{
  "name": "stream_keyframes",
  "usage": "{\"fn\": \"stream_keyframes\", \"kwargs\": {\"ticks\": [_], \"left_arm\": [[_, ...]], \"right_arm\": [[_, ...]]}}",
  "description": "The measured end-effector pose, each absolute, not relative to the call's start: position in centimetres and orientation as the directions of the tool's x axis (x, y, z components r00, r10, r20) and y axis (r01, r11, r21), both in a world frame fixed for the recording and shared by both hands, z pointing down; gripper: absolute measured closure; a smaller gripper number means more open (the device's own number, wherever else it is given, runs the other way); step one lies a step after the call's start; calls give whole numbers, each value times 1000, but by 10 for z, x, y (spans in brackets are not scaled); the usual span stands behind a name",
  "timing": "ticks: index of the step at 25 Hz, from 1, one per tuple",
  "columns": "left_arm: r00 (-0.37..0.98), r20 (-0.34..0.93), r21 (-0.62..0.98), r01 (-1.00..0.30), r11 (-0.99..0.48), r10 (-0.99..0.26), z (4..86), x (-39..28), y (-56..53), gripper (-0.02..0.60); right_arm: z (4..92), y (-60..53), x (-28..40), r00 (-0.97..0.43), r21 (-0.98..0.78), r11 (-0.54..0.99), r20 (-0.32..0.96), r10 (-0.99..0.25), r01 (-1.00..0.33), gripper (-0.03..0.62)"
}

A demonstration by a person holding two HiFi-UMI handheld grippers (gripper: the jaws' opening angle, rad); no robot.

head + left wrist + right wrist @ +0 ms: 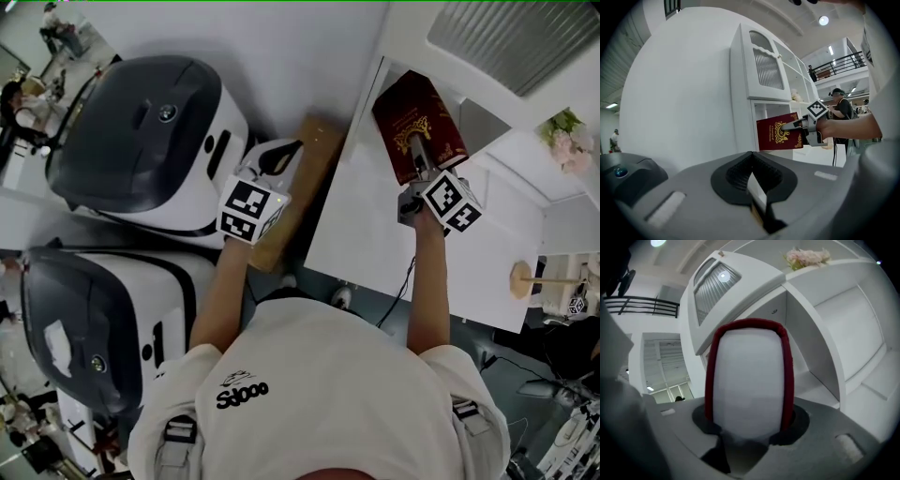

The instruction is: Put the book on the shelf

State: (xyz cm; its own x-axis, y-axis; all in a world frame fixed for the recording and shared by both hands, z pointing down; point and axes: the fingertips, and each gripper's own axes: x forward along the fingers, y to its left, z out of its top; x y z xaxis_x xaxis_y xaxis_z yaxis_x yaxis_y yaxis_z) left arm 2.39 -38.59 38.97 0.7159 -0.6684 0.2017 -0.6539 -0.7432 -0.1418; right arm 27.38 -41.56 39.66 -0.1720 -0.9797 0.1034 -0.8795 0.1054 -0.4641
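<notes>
The book (419, 127) is pinched by 1 edge only in the right gripper (417, 157), whose jaws press on both red covers, so it could swing or slip if a corner clips the frame of the shelf (759, 70). It stands upright just in front of the shelf's open lower compartment, not yet inside. The right arm reaches out nearly level toward that opening. The left gripper (278, 159) hangs well to the shelf's left, arm half extended, jaws drawn together on nothing.
</notes>
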Motion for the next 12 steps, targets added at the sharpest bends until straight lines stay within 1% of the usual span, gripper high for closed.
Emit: {"fn": "stream_keyframes", "kwargs": {"ticks": [2, 6, 12], "left_arm": [[704, 208, -142, -666, -733, -679, 391, 23, -387, 563], [689, 214, -136, -681, -720, -692, 393, 25, -389, 563], [680, 246, -133, -682, -719, -690, 404, 26, -387, 563]], "right_arm": [[399, -426, 277, -170, -503, 96, 103, -980, -859, 370], [410, -437, 282, -169, -551, 69, 133, -977, -832, 333], [436, -438, 267, -263, -610, 95, 191, -946, -787, 315]]}}
